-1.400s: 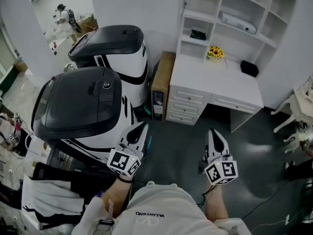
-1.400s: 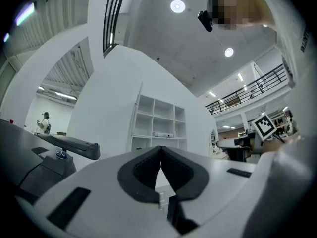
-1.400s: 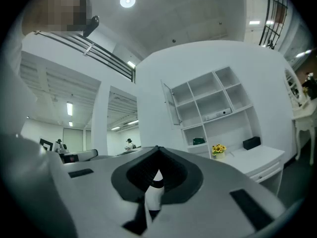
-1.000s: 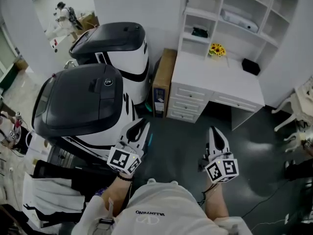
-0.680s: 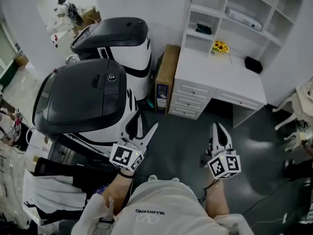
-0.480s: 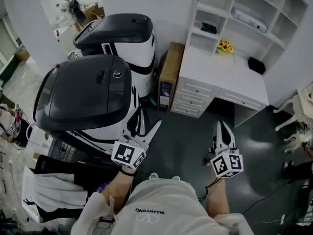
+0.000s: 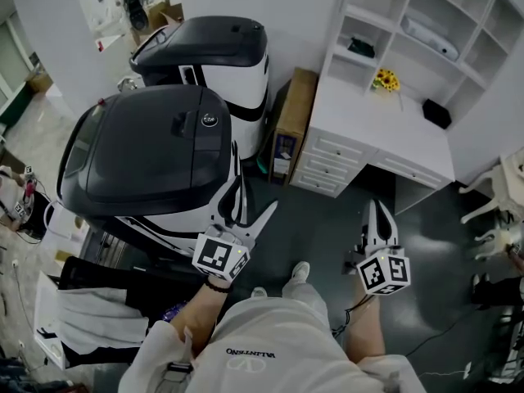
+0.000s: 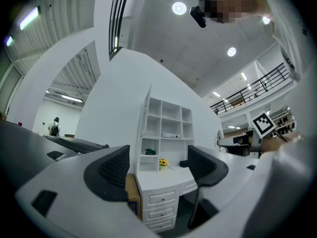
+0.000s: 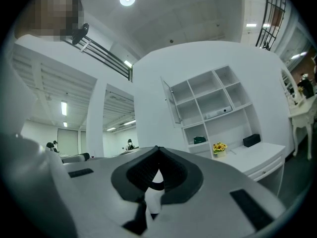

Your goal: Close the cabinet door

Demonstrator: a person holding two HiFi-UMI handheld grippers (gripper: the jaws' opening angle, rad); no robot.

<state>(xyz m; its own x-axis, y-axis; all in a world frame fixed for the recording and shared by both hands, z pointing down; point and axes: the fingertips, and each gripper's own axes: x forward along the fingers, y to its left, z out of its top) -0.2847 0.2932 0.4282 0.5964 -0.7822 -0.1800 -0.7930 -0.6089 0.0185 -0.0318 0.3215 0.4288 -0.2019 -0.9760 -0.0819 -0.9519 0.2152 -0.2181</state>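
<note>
A white shelf cabinet (image 7: 409,23) stands on a white desk (image 7: 385,133) against the far wall. Its narrow door (image 9: 170,100) hangs open at the upper left of the shelves, and the door (image 8: 147,105) also shows edge-on in the left gripper view. My left gripper (image 7: 255,191) is held out over the dark floor well short of the desk. Its jaws are opening and nothing lies between them (image 8: 159,167). My right gripper (image 7: 378,205) is shut and empty (image 9: 157,170), also short of the desk, to the right.
Two big black-and-white machines (image 7: 147,154) (image 7: 209,47) stand to the left, with a cardboard box (image 7: 292,121) between them and the desk drawers (image 7: 332,166). Sunflowers (image 7: 385,80) and a black box (image 7: 436,113) sit on the desk. A white chair (image 7: 499,211) is at the right.
The left gripper's jaws have gone from shut to wide open. Both grippers have moved a little forward toward the desk. The right gripper stays shut.
</note>
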